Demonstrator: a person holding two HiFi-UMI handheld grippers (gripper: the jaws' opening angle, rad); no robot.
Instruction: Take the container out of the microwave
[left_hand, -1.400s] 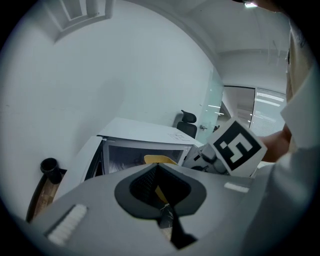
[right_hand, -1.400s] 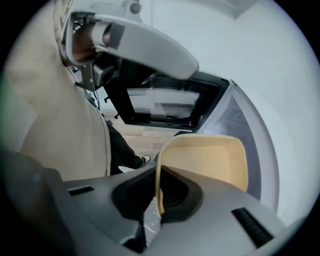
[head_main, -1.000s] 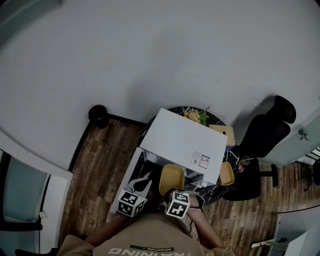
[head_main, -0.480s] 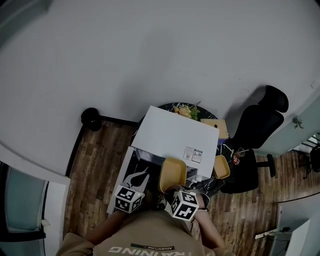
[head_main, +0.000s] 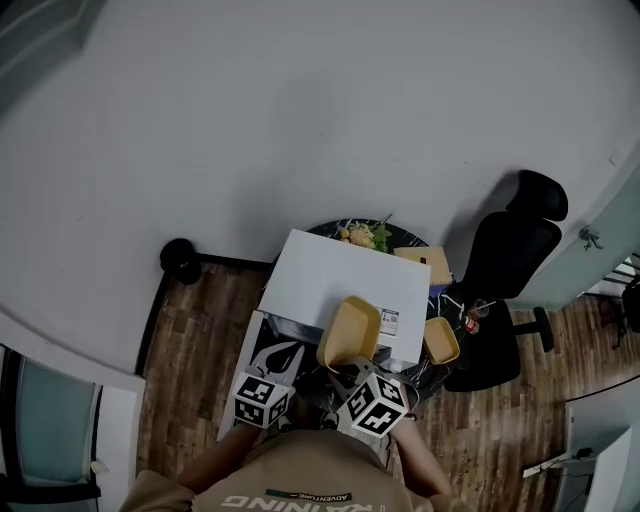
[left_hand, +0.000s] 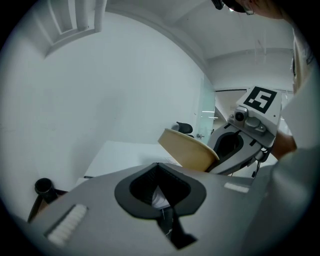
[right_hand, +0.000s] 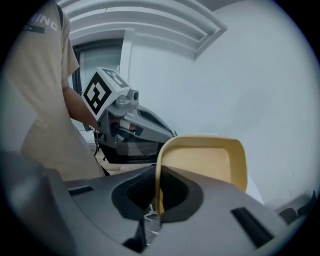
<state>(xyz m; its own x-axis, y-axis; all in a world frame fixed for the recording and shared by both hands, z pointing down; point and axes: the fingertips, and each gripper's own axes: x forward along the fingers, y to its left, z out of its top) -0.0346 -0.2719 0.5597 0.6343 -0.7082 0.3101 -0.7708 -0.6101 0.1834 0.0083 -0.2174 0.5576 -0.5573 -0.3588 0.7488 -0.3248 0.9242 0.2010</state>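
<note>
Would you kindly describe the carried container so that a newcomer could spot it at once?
Find the white microwave next to the black office chair. Over its front edge a tan container is held by its rim in the right gripper. Unlike the other tan container beside the microwave, it is tilted up and clamped in jaws.

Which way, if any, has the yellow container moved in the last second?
Yes. The container, held by the right gripper, moved up-frame: earlier it was below the microwave front edge, and now it overlaps its white top.
</note>
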